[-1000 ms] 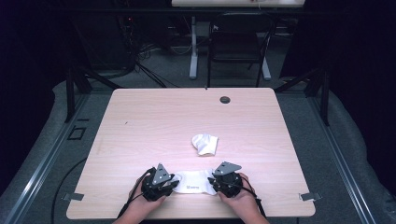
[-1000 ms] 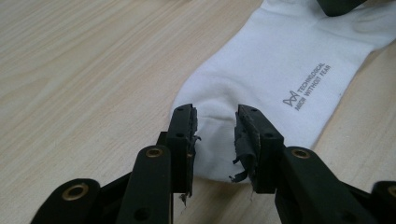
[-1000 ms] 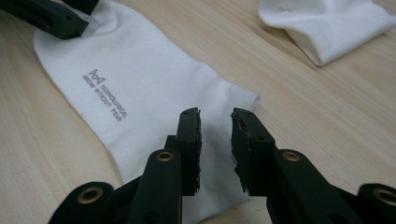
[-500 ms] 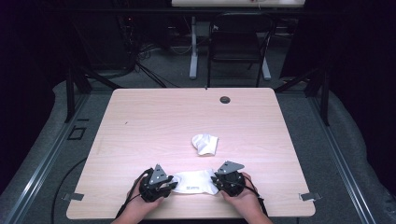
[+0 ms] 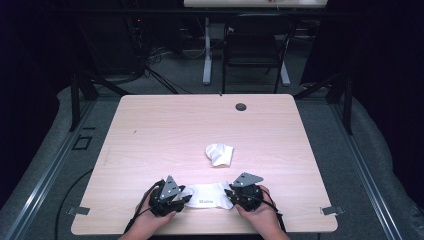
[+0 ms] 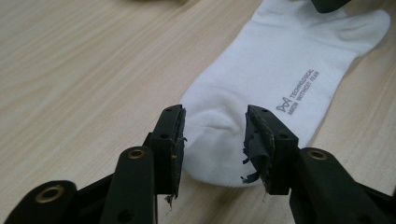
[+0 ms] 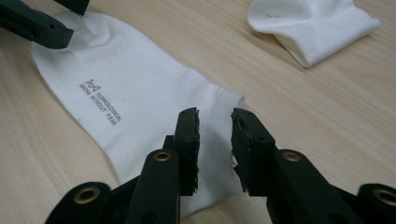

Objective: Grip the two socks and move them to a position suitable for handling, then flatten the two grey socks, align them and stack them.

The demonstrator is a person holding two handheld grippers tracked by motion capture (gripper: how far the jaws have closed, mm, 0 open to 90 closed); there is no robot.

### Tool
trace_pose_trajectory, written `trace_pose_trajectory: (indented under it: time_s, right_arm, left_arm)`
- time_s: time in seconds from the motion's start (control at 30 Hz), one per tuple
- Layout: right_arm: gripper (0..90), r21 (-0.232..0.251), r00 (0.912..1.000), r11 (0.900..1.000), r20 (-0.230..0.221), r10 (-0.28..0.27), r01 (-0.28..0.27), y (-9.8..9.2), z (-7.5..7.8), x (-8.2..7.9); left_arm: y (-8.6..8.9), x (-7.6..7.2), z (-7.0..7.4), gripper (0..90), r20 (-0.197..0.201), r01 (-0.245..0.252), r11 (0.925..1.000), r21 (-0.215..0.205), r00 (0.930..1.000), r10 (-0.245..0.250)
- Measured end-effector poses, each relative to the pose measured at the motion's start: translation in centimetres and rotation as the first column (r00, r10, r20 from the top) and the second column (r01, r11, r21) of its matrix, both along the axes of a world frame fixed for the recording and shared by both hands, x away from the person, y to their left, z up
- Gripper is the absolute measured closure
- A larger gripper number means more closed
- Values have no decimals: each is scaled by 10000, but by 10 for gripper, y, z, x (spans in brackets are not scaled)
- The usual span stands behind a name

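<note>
— Left gripper (image 6: pixel 214 135)?
— Black jaws parted, a gap between the frayed pads; just been opening. Rounded end of the flat white fabric sock with small grey lettering (image 6: pixel 280 79) lying under that gap, pads clear of the cloth.

— And the right gripper (image 7: pixel 215 140)?
— Jaws apart as well, a narrower gap, also just been opening. Other end of the same sock beneath them, its straight edge just past the tips. Nothing pinched there either.

— Seen from above?
— Left gripper (image 5: pixel 186 198) and right gripper (image 5: pixel 227 193) facing each other across the sock (image 5: pixel 206 195), one at each end, both low over the tabletop, each with a grey three-cornered plate on top, each carried by a hand entering from the near edge.

— Where on the table?
— Stretched flat, lengthwise left to right, close to the near edge of the pale wood-grain rectangular table (image 5: pixel 165 130), roughly centred.

— Anything else nearby?
— A second white sock, folded into a small bundle (image 5: pixel 220 154), lying farther in, near the middle, apart from the flat one. Same bundle at the top right of the right gripper view (image 7: pixel 313 28). Small dark round grommet (image 5: pixel 241 107) near the far edge. Beyond the table, a black chair (image 5: pixel 255 45) on grey floor.
</note>
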State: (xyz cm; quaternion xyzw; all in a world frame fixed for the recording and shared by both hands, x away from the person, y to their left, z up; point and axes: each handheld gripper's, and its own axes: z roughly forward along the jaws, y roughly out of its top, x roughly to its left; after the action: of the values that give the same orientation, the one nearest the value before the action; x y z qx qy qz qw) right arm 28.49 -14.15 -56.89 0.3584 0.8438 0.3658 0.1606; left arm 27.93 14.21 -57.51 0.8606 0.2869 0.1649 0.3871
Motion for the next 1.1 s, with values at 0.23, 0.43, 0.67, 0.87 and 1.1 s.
trace_pose_trajectory:
  time_s: [0.23,0.43,0.67,0.87,1.1]
  right_arm:
    - [625,25,9998,9998,-7,218,-218,2,3,-1]
    - [614,-78,9999,9999,18,118,-118,7,8,1]
    - [604,-356,9994,9988,-95,343,-346,18,21,11]
    - [587,-346,9997,9991,59,-234,236,22,31,35]
    - [603,-411,9981,9973,110,-604,608,26,34,58]
  left_arm:
    - [4,2,2,551,190,-355,9993,149,9992,352]
    - [14,7,7,536,377,-733,9972,152,9966,727]
    - [27,15,10,534,424,-1335,9911,-10,9902,1334]
    - [37,20,12,534,389,-1598,9871,-68,9864,1599]
    - [42,25,9,537,615,-1774,9841,62,9823,1767]
